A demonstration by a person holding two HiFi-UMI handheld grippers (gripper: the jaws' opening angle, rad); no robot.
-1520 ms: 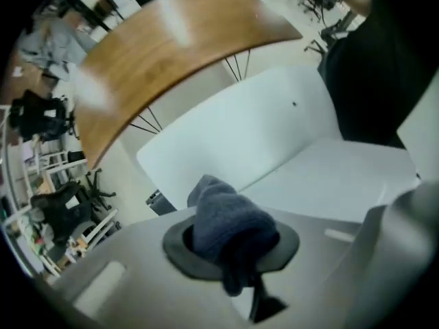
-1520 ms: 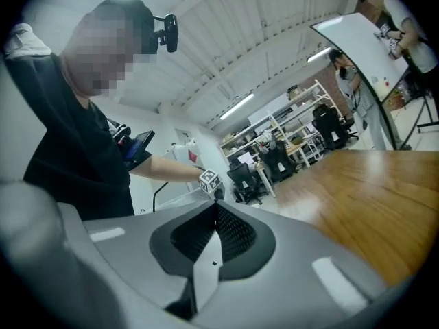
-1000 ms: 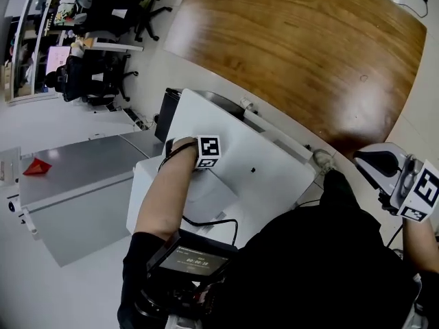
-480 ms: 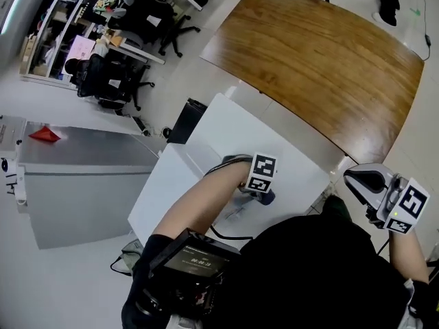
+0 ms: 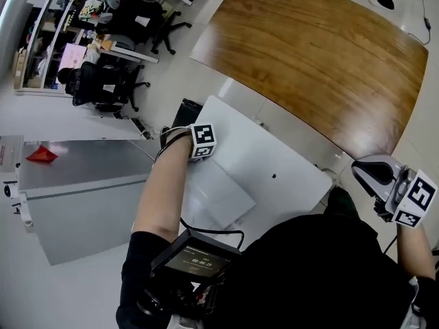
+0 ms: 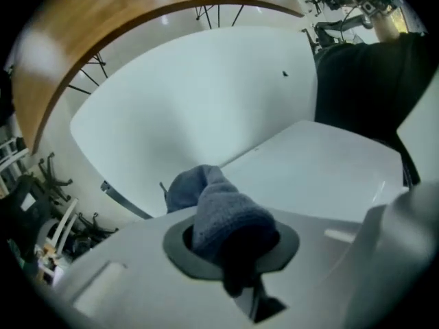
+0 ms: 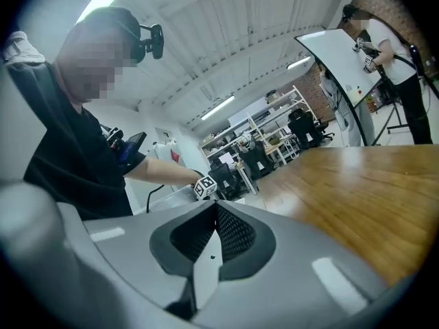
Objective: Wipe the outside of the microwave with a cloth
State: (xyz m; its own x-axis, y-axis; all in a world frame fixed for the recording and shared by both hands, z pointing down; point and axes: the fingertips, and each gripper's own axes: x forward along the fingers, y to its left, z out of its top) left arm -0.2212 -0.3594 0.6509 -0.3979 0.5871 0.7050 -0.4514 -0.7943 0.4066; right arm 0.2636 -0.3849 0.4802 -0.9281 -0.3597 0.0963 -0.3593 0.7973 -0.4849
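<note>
An office: swivel chairs [image 5: 129, 14], cluttered desks [image 5: 118, 45], shelving [image 7: 274, 123] and a large wooden table [image 5: 322, 53].

My left gripper [image 5: 202, 147] has swung back across the white boxy microwave [image 5: 274, 157]. Half a second ago it sat near the middle of the top, close to my body. Now it is out at the far left corner, roughly where it was a second ago. The blue-grey fleece cloth [image 6: 218, 214] pinched in its jaws travelled with it, and my forearm [image 5: 162, 190] has straightened out along that side.
</note>
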